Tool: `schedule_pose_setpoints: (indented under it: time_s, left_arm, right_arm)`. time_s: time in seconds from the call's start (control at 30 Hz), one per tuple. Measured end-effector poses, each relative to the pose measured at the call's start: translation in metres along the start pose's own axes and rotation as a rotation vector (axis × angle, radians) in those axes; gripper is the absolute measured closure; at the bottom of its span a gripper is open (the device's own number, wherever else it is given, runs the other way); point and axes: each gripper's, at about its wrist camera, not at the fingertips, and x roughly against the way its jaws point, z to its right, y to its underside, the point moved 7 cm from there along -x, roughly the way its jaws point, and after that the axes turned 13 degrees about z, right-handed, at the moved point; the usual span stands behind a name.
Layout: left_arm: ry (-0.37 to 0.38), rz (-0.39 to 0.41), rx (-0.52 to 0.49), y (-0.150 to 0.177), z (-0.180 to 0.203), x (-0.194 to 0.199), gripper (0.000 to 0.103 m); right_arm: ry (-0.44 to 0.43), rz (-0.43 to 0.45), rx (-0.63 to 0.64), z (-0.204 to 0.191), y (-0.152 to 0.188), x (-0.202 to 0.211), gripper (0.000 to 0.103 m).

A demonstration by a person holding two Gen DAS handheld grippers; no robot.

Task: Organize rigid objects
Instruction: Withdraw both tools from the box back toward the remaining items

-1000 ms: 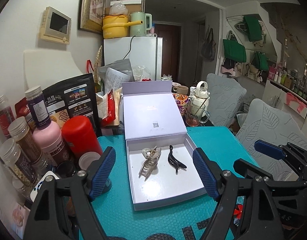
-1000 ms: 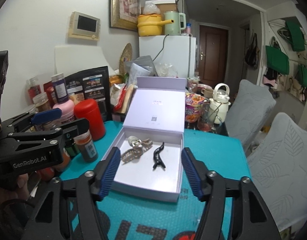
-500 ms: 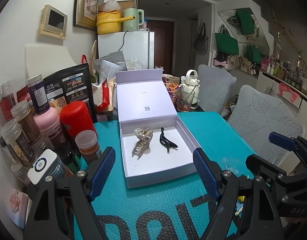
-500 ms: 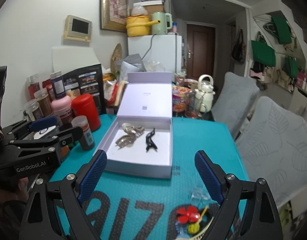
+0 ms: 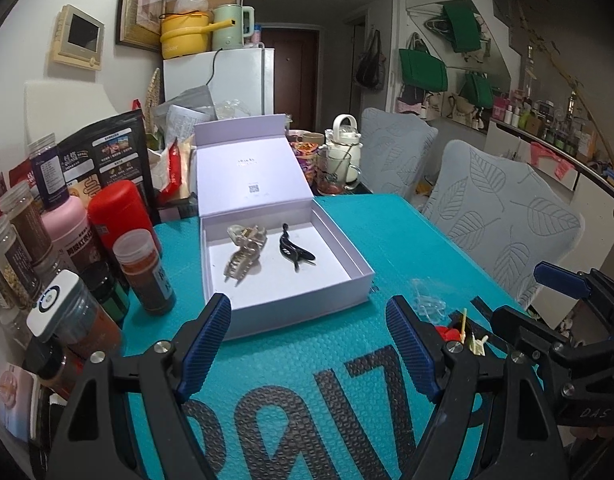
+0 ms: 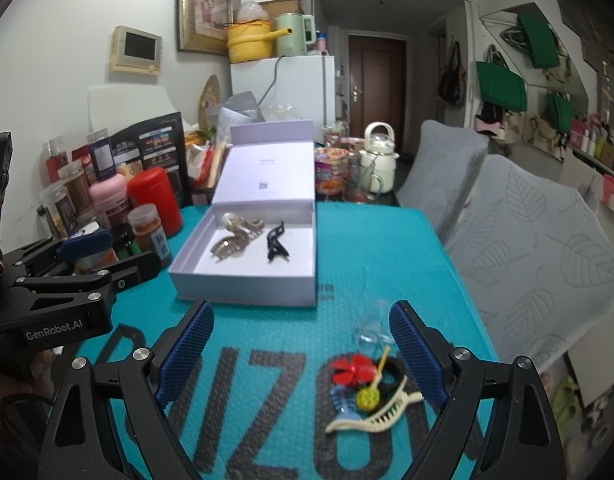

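Both the right gripper (image 6: 301, 350) and left gripper (image 5: 307, 344) hang wide and hold nothing. Nearest, just before the right gripper, lies a pile of hair clips (image 6: 369, 392) on the teal desk (image 6: 267, 400): light, stiff plastic, likely slippery and brittle, best pinched across the cream clip's spine. Beyond the pile, the open box (image 6: 247, 292) already holds two clips.

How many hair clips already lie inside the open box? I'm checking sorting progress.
2. A beige claw clip lies on the left of the white box, and a black clip lies beside it on the right. Nothing seems hidden there.
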Motion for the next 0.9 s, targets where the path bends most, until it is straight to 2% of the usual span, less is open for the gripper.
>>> schedule_pose_setpoints:
  time_s: [0.47,0.9]
  left_arm:
    - [0.086,-0.061,-0.011,0.032,0.036,-0.014,0.023]
    - [0.168,-0.153,-0.023,0.068,0.076,-0.047,0.023]
  right_arm:
    - [0.071,-0.062,-0.043,0.033,0.048,0.011,0.013]
    - [0.110,-0.100,-0.078,0.072,0.081,0.007,0.013]
